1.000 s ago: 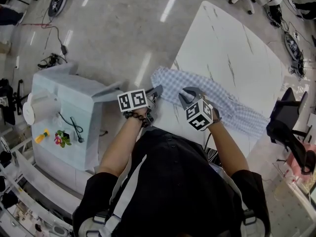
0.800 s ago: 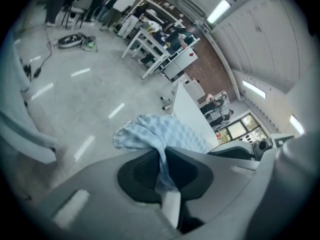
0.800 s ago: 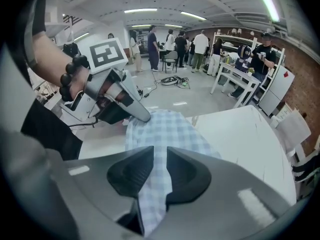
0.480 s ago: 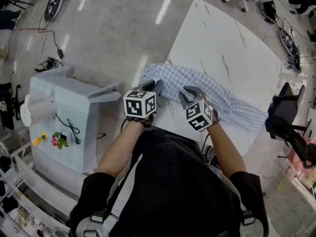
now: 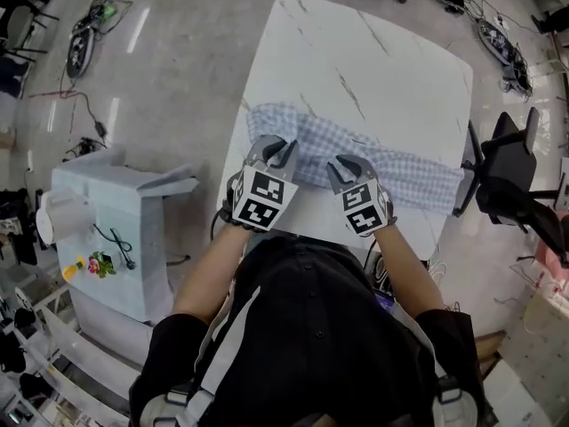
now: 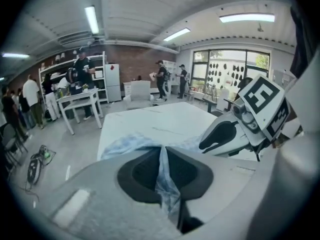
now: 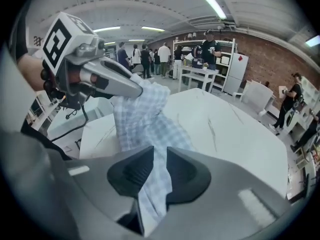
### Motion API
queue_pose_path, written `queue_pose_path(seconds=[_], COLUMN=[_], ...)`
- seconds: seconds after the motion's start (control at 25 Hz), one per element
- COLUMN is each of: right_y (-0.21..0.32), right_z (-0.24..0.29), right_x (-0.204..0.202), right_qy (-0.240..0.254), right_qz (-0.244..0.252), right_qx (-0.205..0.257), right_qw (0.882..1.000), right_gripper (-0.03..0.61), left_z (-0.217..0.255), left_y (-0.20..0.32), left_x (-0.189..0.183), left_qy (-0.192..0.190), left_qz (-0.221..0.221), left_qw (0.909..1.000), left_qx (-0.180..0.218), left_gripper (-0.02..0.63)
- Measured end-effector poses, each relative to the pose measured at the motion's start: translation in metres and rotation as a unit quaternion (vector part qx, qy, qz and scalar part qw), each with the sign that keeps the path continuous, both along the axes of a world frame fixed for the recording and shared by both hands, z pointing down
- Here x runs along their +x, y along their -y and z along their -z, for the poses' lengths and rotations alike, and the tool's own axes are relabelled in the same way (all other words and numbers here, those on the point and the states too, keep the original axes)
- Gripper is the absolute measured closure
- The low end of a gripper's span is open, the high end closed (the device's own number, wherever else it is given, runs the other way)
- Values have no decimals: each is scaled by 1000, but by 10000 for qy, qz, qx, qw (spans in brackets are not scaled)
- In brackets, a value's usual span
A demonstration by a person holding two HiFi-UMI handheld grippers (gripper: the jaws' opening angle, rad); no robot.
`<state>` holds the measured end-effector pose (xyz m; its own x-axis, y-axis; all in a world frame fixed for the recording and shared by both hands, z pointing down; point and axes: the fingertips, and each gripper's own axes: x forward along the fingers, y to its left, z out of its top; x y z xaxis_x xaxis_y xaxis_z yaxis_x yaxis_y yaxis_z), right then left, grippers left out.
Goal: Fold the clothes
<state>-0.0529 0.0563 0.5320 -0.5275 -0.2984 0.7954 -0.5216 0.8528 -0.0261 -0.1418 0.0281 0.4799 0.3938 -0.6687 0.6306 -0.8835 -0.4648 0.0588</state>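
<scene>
A white marble-patterned table [image 5: 373, 60] is seen from above in the head view, with its near edge just in front of the person. A blue-and-white checked garment [image 5: 404, 174] is laid across the near part of it. The garment's long axis runs from the table's left edge to its right edge, sloping slightly toward the person at the right. Its left end is gathered near the table's left edge, and its right end reaches the right edge beside a black chair [image 5: 511, 181].

The garment's near edge is held at two places. The left gripper [image 5: 277, 151] is closed almost fully on a thin fold of the checked cloth, which is pinched between the dark pads and hangs down behind them. In the right gripper view the cloth is seen rising from the tabletop to those jaws. The right gripper [image 5: 348, 169], set just to the right, is clamped on a thicker band of the same cloth; its jaws are left slightly apart, and the gap is filled by the fabric.
</scene>
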Motion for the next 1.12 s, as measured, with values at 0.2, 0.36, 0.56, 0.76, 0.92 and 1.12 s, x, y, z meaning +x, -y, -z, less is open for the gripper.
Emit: queue_pose_path(seconds=[0.2, 0.36, 0.56, 0.76, 0.92, 1.12], right_y=[2, 2, 1, -3, -2, 6], right_z=[6, 3, -4, -8, -4, 9], right_x=[76, 129, 177, 196, 194, 172], right_qy=[147, 317, 544, 557, 608, 780], right_qz=[-459, -937, -1330, -1270, -1147, -1027], right_qx=[-39, -222, -435, -456, -456, -429], right_qw=[9988, 9948, 9887, 9893, 9905, 9907], right_gripper=[492, 492, 492, 492, 492, 491], left_z=[-9, -48, -84, -99, -96, -62], left_y=[-21, -39, -52, -56, -63, -74], left_x=[89, 153, 199, 205, 212, 212], left_qy=[784, 1477, 2351, 2112, 1387, 259], left_qz=[-896, -1428, -2054, -1947, -1853, -1762], left_qw=[9929, 9785, 9497, 9557, 9681, 9779], left_qx=[-4, -190, -236, -643, -958, -1097], left_gripper=[579, 575, 553, 529, 429, 370])
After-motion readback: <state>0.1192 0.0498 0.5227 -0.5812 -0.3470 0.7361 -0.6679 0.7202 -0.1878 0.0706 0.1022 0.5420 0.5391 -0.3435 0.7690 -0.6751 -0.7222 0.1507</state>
